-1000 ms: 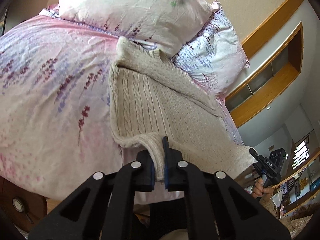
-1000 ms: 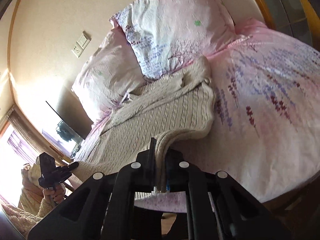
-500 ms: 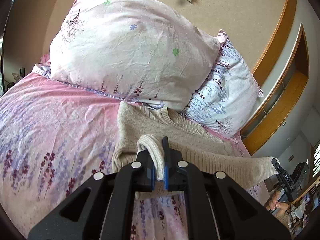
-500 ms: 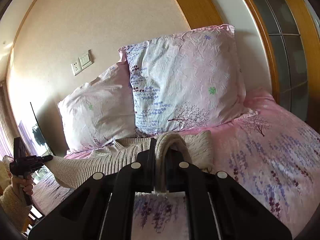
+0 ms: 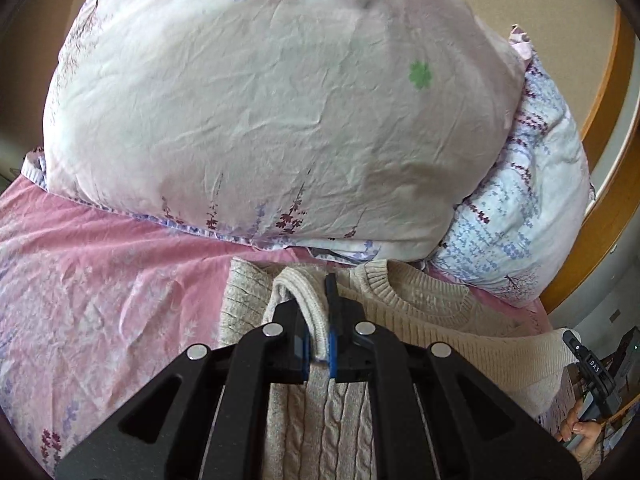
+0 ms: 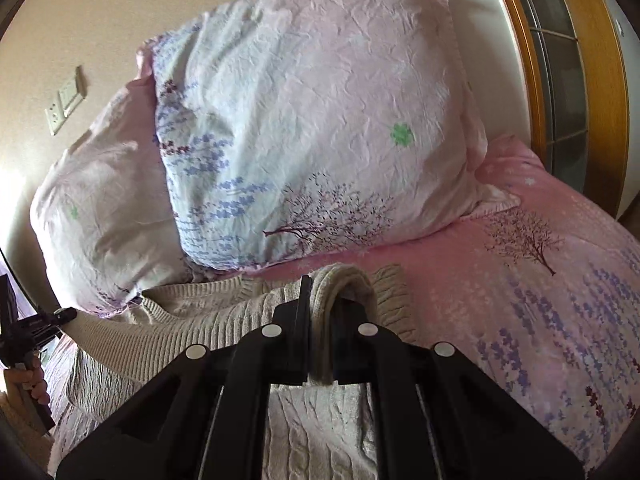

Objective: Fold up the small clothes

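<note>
A beige cable-knit sweater [image 5: 424, 312] lies on the pink floral bed, its neckline toward the pillows. My left gripper [image 5: 318, 320] is shut on the sweater's ribbed hem, carried up over the body close to the collar. My right gripper [image 6: 320, 320] is shut on the other end of the hem above the sweater [image 6: 208, 320], at its right shoulder. The folded-over hem stretches between both grippers. Each gripper shows small in the other's view, the right one [image 5: 592, 368] and the left one [image 6: 36, 324].
Two floral pillows stand just behind the sweater, one pale pink [image 5: 260, 112], one with blue flowers [image 6: 312, 140]. The pink bedsheet [image 6: 540, 288] spreads to the sides. A wooden-framed window [image 6: 568, 80] is at the right, wall sockets [image 6: 66, 100] at the left.
Both grippers have carried the sweater's hem from the bed's near edge forward over the body to the collar by the pillows, folding the sweater in half. Both stayed shut.
</note>
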Available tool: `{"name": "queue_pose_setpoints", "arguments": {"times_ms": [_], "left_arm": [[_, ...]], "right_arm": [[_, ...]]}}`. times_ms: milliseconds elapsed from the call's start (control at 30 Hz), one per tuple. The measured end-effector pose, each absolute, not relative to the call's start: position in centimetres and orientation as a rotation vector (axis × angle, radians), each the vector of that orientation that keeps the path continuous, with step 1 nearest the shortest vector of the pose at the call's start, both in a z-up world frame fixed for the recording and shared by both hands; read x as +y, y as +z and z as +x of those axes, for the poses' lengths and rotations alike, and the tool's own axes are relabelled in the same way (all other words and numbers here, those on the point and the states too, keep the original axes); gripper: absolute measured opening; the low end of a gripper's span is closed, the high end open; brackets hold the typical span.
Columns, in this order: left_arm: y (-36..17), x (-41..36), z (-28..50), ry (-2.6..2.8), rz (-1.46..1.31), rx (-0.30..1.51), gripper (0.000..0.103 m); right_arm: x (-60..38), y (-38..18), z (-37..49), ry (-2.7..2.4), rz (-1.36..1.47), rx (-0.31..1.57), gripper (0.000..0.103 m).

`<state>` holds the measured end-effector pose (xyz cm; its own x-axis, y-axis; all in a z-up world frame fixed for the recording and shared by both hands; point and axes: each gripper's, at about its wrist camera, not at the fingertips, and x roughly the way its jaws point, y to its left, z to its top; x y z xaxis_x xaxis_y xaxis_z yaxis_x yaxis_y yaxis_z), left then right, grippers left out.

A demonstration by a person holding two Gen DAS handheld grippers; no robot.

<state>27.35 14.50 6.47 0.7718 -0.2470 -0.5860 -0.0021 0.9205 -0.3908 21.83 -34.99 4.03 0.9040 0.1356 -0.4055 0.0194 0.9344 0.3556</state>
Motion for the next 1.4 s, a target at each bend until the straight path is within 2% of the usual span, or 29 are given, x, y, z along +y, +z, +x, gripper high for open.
{"name": "queue_pose_setpoints", "arguments": {"times_ms": [433,700,800,833,900,967,1000,1067,1133,1400], "left_arm": [[2.5,14.7,31.3,-0.126,-0.437,0.771,0.006],[1.9,14.3,32.6,-0.124,-0.458,0.798,0.007],[1.6,14.3,32.9,-0.122,-0.475,0.811,0.009],[1.6,14.3,33.0,-0.125,-0.481,0.814,0.010],[1.7,14.3,33.3,-0.140,-0.502,0.825,0.017],[1.9,14.3,33.3,-0.158,-0.529,0.823,0.031],[2.1,14.3,33.3,-0.161,-0.534,0.818,0.034],[2.7,14.3,32.8,-0.157,-0.526,0.800,0.049],[3.4,14.6,32.1,-0.149,-0.510,0.783,0.056],[3.8,16.7,27.1,-0.202,-0.464,0.781,0.055]], "right_arm": [[-35.5,2.0,26.6,0.012,0.438,0.553,0.008],[-36.7,0.7,29.4,-0.005,0.610,0.654,0.008],[-37.3,0.2,30.4,0.009,0.699,0.692,0.016],[-37.4,0.2,30.7,0.016,0.717,0.698,0.022],[-37.5,0.1,31.0,0.035,0.755,0.699,0.033],[-37.5,0.3,31.3,0.050,0.777,0.695,0.043],[-37.4,0.4,31.4,0.054,0.780,0.692,0.044],[-37.2,0.9,31.4,0.063,0.774,0.679,0.049],[-37.2,1.7,30.5,0.060,0.739,0.638,0.050],[-38.7,2.6,24.6,0.049,0.587,0.612,0.049]]}}
